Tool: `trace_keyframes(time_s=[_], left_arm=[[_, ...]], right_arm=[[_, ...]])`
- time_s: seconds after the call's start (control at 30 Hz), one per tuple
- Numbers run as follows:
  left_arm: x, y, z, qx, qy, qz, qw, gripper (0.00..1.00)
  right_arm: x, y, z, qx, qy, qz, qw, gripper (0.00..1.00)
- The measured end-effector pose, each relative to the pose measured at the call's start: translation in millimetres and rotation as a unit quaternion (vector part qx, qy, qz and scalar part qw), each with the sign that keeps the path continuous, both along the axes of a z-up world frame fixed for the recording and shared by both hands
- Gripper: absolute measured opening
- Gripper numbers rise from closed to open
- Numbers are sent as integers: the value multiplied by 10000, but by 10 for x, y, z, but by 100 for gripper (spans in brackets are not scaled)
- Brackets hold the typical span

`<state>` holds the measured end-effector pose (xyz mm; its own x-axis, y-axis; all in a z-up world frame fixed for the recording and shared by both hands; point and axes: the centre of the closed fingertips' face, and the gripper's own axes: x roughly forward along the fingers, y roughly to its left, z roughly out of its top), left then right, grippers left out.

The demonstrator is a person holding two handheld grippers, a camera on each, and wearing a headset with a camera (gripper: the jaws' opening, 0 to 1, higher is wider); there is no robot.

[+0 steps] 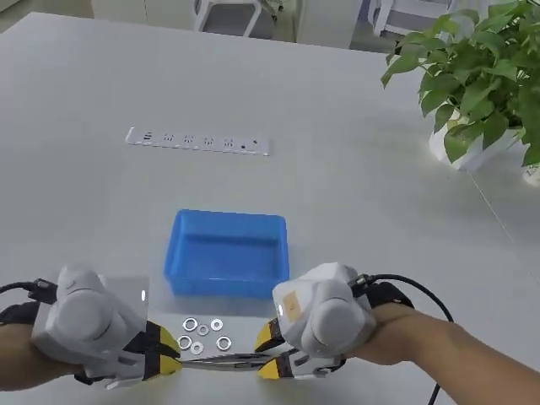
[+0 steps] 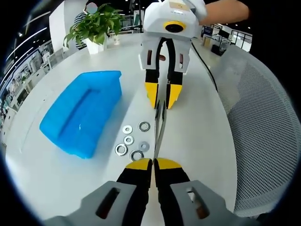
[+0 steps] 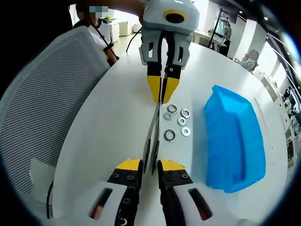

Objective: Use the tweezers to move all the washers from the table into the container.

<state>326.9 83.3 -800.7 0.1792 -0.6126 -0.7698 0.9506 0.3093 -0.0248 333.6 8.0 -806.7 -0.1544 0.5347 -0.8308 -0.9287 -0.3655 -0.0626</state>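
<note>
Gripping one end of the slim silver metal tweezers (image 2: 160, 128), the left gripper (image 2: 153, 164) has its yellow-tipped jaws drawn together, with only the thin metal in the slit between them. The right gripper (image 3: 150, 165) faces it head-on and holds the opposite end. Its jaws are narrowed to the width of the tweezers' two arms, which sit between the yellow tips. In the left gripper view those tips look pressed in on the metal. The tweezers span the gap between the two grippers in a straight line, low over the white tabletop (image 1: 354, 194). Whether they touch the surface cannot be told. Six small silver ring-shaped metal washers (image 1: 202, 334) lie flat on the table in a loose cluster just beside the tweezers, on the far side from the person. They sit between the tweezers and the near wall of the shallow rectangular blue plastic container (image 1: 226, 278). All six are outside the container and near it, not touching it. None is in contact with the tweezers. The container sits upright, open side up, straight ahead of the person. Farther back on the table lies a long white power strip (image 1: 198, 142), well apart from the container. A leafy green plant in a white pot (image 1: 477, 80) stands at the far right. A grey mesh chair back (image 3: 42, 108) shows at the table's near edge in the right gripper view.
</note>
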Motion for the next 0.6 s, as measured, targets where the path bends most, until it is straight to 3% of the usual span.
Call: trace_keyframes(time_s=[0.1, 0.4, 0.6], left_arm=[[6, 21, -45, 82, -1, -43, 10000, 7], [-24, 2, -52, 34, -11, -165, 9999, 6], [-67, -8, 40, 21, -106, -267, 9996, 6]], right_arm=[[-6, 14, 8, 68, 45, -31, 10000, 14], [-11, 5, 13, 106, 65, -107, 9999, 12], [-8, -4, 12, 86, -20, -84, 9999, 12]])
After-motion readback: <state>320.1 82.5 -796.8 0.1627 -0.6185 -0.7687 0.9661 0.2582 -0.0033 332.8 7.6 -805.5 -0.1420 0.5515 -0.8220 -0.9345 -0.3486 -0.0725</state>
